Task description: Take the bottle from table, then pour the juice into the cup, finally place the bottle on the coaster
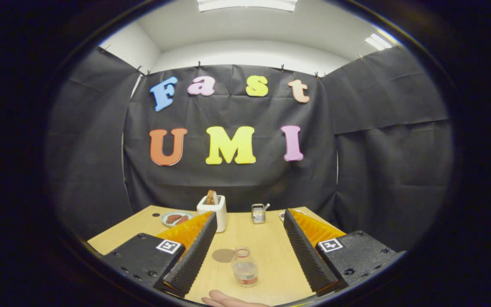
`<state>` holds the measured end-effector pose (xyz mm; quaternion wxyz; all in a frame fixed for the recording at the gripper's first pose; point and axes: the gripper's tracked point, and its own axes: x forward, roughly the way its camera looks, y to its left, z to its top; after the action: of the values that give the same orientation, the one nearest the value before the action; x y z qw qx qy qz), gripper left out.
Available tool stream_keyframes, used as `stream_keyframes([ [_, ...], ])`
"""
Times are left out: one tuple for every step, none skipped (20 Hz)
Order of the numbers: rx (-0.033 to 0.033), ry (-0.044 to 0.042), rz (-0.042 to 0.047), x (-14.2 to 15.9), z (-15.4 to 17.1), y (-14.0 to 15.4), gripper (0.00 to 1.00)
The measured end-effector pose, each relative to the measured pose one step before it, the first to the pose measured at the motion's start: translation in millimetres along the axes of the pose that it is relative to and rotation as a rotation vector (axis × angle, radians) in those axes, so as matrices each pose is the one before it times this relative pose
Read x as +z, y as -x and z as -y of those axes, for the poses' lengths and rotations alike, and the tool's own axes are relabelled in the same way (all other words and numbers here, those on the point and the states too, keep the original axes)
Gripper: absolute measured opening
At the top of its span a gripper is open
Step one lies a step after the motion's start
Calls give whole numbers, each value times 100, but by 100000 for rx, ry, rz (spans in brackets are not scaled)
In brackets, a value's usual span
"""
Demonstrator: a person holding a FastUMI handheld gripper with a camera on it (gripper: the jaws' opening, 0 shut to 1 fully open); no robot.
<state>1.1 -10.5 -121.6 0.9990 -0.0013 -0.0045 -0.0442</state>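
Observation:
A small clear bottle with a pale cap and a reddish label band stands upright on the wooden table, between my two fingers and close in. A round brown coaster lies flat just to its left, partly behind my left finger. Farther off, beyond the fingertips, stands a small ribbed metallic cup with something sticking out of it. My gripper is open wide above the table, touching nothing.
A white toaster holding a slice of bread stands at the back left, beside a plate of sausages. Another plate's edge peeks from behind my right finger. A person's hand rests at the table's near edge.

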Motion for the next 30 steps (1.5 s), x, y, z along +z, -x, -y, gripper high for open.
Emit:
stream_keyframes([
  [104,-56,104,-532,-79,-225,100],
  [-532,139,-640,-567,165,-210,100],
  [-319,144,-131,-576,105,-92,100],
  [27,769,0,-339,-126,-91,100],
  [-25,798,79,-426,-26,-146,100],
  [225,1424,10,-449,-114,-144,100],
  [177,1279,370,-477,23,-62,100],
  [-420,1001,904,-337,257,-52,100],
  [-1331,735,706,-551,587,-139,100],
  [-479,935,578,-483,337,-98,100],
  [237,1265,331,-646,-22,-119,100],
  [104,1075,237,-486,88,-35,100],
  [-62,361,389,-495,226,-91,100],
  [561,-785,-36,-632,30,-15,100],
  [1507,-968,-522,-719,-344,-16,100],
  [1037,-440,-903,-824,-252,-43,100],
  [399,-223,-1015,-798,50,-220,100],
  [221,-241,-990,-654,-45,-274,100],
  [418,-533,-1157,-683,-54,-253,100],
  [835,-1577,-1470,-558,-265,-258,100],
  [2329,-1135,-619,-528,-617,-77,100],
  [53,-198,-82,-208,-155,-209,100],
  [-863,139,130,-453,546,-365,100],
  [171,680,-45,-357,-68,-366,100],
  [-305,1104,-328,-670,-118,-239,100],
  [-419,554,113,-382,-11,-292,100],
  [-721,188,290,-510,66,-268,100],
  [277,731,-412,-554,-252,-375,100],
  [919,1054,-714,-786,-408,-284,100],
  [232,997,-449,-479,-242,-390,100],
])
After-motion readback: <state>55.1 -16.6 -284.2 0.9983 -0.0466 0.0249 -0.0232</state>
